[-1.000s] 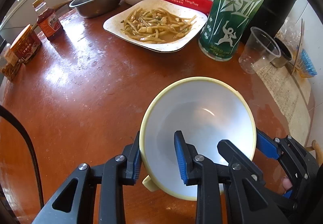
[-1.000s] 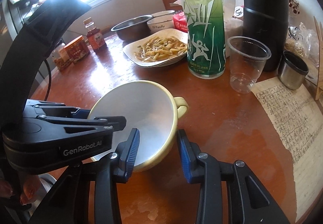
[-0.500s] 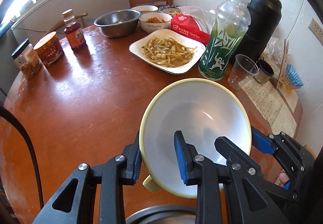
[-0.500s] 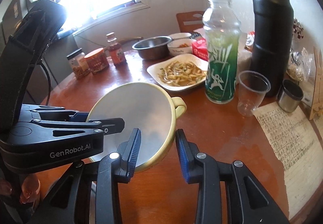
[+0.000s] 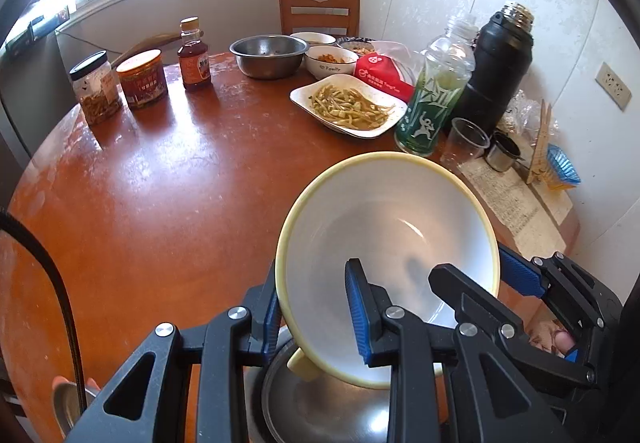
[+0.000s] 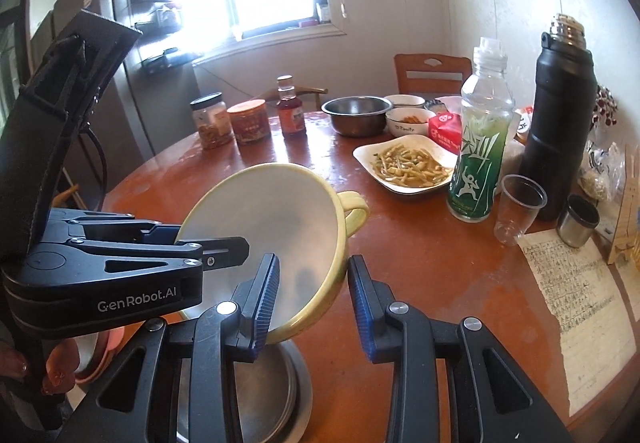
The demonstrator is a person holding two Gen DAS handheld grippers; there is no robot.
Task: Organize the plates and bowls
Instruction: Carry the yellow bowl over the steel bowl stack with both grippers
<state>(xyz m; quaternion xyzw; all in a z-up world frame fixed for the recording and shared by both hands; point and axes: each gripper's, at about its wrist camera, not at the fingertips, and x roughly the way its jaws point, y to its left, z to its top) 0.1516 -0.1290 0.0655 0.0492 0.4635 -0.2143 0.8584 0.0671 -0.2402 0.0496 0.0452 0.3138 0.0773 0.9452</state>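
Both grippers pinch the rim of the pale yellow two-handled ceramic bowl [image 5: 384, 239]: left gripper [image 5: 316, 319], right gripper [image 6: 312, 299]. It's up off the round wooden desk [image 5: 160, 195], above a steel basin [image 6: 260, 395]. Keep both sides level so it doesn't slip.

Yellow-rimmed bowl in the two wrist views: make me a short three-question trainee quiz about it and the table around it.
1. True or false: both grippers, left gripper and right gripper, clamp the rim of the yellow-rimmed bowl.
2. What lies directly below the bowl? A) steel pan B) a folded towel C) a cutting board
3. Fill in: the white plate of bean strips stands beside the green ______.

Key: 1 true. 2 A. 3 bottle.
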